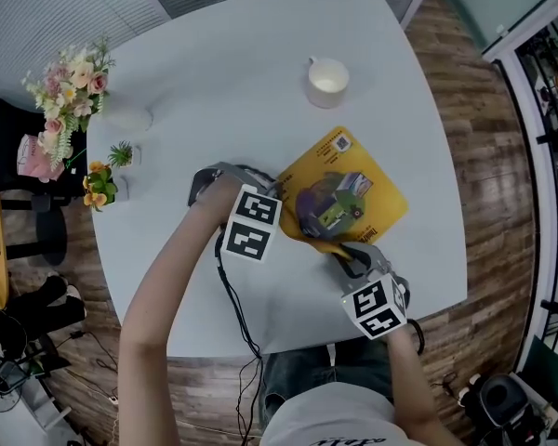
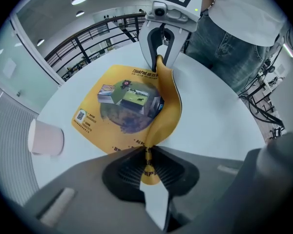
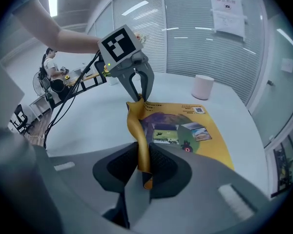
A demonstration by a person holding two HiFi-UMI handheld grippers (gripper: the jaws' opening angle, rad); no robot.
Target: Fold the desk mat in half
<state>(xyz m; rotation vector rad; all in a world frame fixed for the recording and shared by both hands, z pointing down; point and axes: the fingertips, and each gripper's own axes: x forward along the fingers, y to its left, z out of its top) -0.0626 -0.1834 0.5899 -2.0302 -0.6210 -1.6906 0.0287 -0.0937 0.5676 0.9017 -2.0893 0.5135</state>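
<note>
Two grippers held one edge of a yellow desk mat [image 1: 353,189] on a white worktop [image 1: 223,91], as we saw from the head view. The left gripper [image 1: 293,236] and the right gripper [image 1: 346,254] gripped the mat's near edge from opposite ends. That edge stood raised between them while the rest lay flat. A white cup [image 1: 327,81] stood beyond the mat, well apart from it. A bunch of flowers [image 1: 67,91] and a small potted plant [image 1: 102,182] sat near the worktop's left rim.

In the left gripper view, we found the jaws pressed together on a corner of the mat, the yellow sheet nipped between the ribbed pads [image 2: 124,168]. From there the edge rose in a curled ridge to the right gripper opposite, which pinched the other end. The printed face lay flat to the left, with the cup beyond it.

In the right gripper view, we saw the same ridge from the other end. The jaws were clamped on the mat's edge, the sheet standing upright between them and twisting away to the left gripper, whose jaws nipped the far corner.
</note>
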